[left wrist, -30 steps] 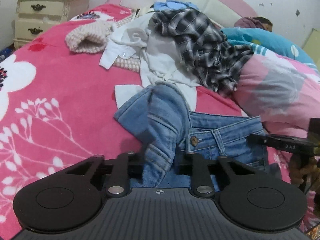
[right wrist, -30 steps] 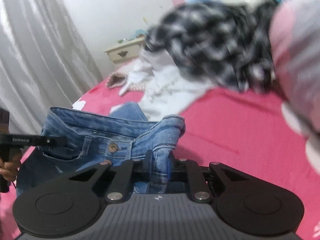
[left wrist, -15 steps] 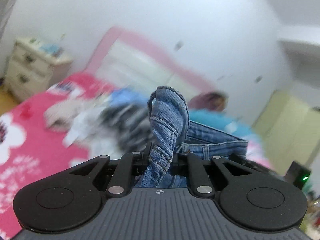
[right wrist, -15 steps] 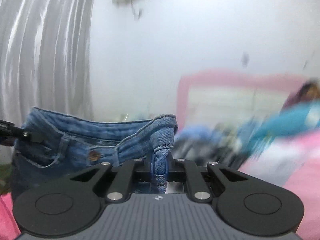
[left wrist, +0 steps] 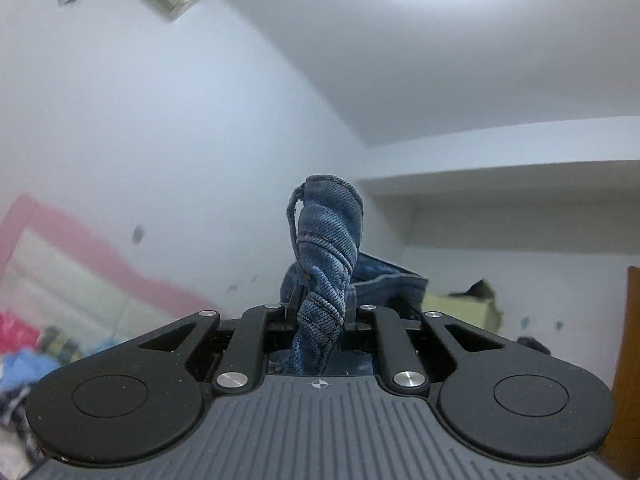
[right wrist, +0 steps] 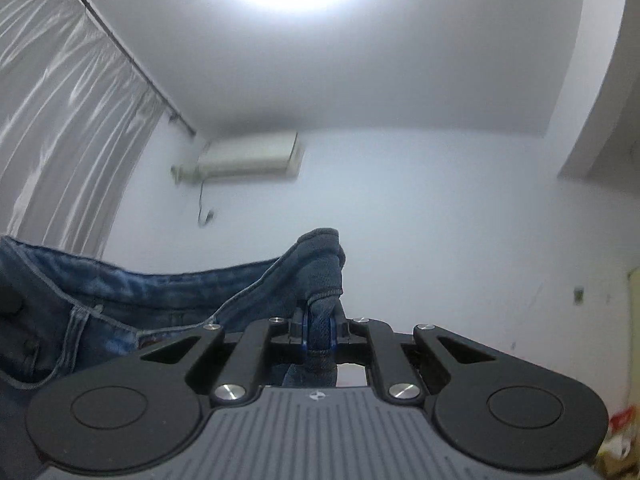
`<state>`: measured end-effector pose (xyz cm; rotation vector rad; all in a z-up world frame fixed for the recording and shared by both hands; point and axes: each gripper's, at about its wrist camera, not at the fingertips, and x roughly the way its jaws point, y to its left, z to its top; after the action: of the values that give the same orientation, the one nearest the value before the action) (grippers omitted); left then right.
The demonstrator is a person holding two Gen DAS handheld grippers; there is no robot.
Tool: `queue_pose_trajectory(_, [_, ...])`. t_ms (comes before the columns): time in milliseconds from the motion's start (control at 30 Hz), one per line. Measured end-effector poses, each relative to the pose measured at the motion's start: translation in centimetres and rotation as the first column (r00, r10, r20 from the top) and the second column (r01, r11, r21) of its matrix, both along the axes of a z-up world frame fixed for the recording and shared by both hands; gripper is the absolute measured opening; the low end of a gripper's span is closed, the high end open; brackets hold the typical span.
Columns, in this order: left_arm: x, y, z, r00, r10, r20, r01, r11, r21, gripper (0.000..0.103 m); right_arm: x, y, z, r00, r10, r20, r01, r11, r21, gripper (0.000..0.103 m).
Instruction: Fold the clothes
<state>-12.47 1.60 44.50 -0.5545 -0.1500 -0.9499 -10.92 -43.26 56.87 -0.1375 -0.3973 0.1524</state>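
Observation:
Both grippers hold one pair of blue jeans up in the air, tilted toward the ceiling. My left gripper [left wrist: 320, 312] is shut on a twisted corner of the jeans' waistband [left wrist: 326, 248], which sticks up between the jaws. My right gripper [right wrist: 320, 330] is shut on the other waistband corner [right wrist: 320, 268]. In the right wrist view the waistband [right wrist: 132, 292] stretches away to the left, with a belt loop and fly seam showing. The legs hang below, out of view.
The pink headboard [left wrist: 80, 240] and a blurred pile of clothes [left wrist: 24, 356] show at the lower left of the left wrist view. An air conditioner [right wrist: 244, 158] hangs on the wall beside a white curtain [right wrist: 60, 128]. A ceiling light glares overhead.
Both grippers have lifted the jeans from the bed high into the air and tilted upward. The bed and clothes pile have dropped out of view; walls and ceiling fill it now.

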Motion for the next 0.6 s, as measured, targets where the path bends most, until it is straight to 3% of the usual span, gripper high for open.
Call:
queue_pose_trajectory(100, [-0.6, 0.2, -0.1, 1.0, 0.023, -0.009, -0.023, 1.0, -0.012, 0.012, 0.6, 0.7, 1.7, 1.0, 0.002, 0.031, -0.002, 1.0, -0.01, 0.011])
queue_pose_trajectory(200, [-0.5, 1.1, -2.0, 0.995, 0.081, -0.063, -0.08, 0.997, 0.024, 0.012, 2.8, 2.0, 0.0, 1.0, 0.025, 0.008, -0.024, 1.0, -0.015, 0.011])
queue_pose_trajectory(400, [2.5, 4.1, -9.0, 0.952, 0.21, -0.222, -0.177, 0.971, 0.159, 0.012, 9.0, 7.2, -8.4, 0.982, 0.085, -0.17, -0.091, 0.995, -0.029, 0.011])
queue_pose_trajectory(600, [5.6, 9.8, -20.2, 0.867, 0.32, -0.382, -0.264, 0.945, 0.193, 0.012, 15.7, 16.0, -18.3, 0.927, 0.163, -0.339, -0.187, 0.981, -0.042, 0.011])
